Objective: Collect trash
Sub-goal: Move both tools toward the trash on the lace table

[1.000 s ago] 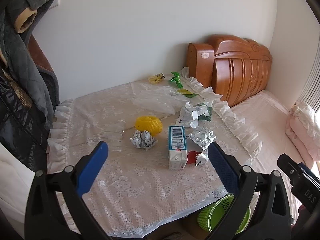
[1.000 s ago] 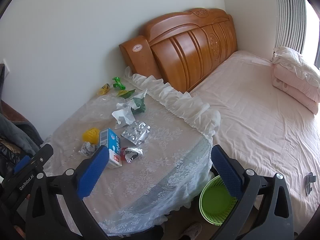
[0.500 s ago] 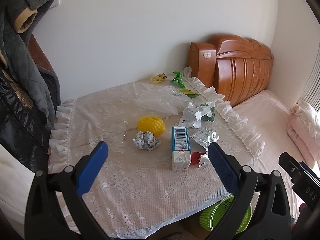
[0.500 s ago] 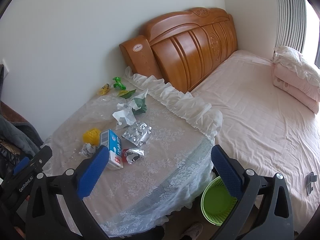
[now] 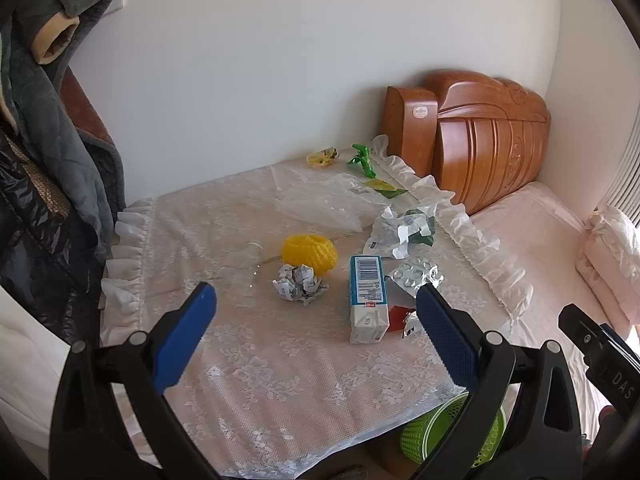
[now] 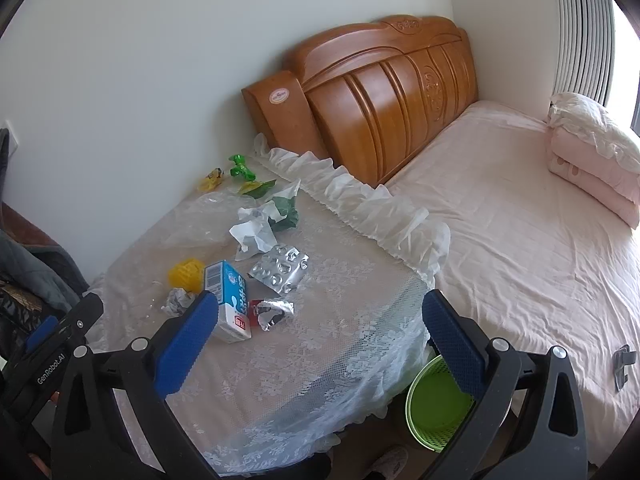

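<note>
Trash count on the lace-covered table (image 5: 280,364): 1 blue-white carton (image 5: 367,298), 1 crumpled paper ball (image 5: 298,285), 1 yellow foam net (image 5: 309,253), 1 foil blister sheet (image 5: 414,274), 1 small foil wrapper (image 6: 272,311) w/ red scrap, 1 white-green crumpled wrapper (image 5: 400,230), 1 clear plastic bag (image 5: 328,200), 3 small bits at far edge (yellow, green, yellow-green). 1 green bin (image 6: 438,404) on floor.

Left gripper (image 5: 316,334): jaws wide apart, empty; paper ball ahead btwn them, carton nearer the right jaw. Right gripper (image 6: 320,340): jaws wide apart, empty; carton just past left jaw, bin below right jaw.

Room: white wall, wooden headboard (image 6: 384,96), pink bed (image 6: 520,220) right of the table, hanging coats (image 5: 36,120) left. Near table edge bare, free to move.
</note>
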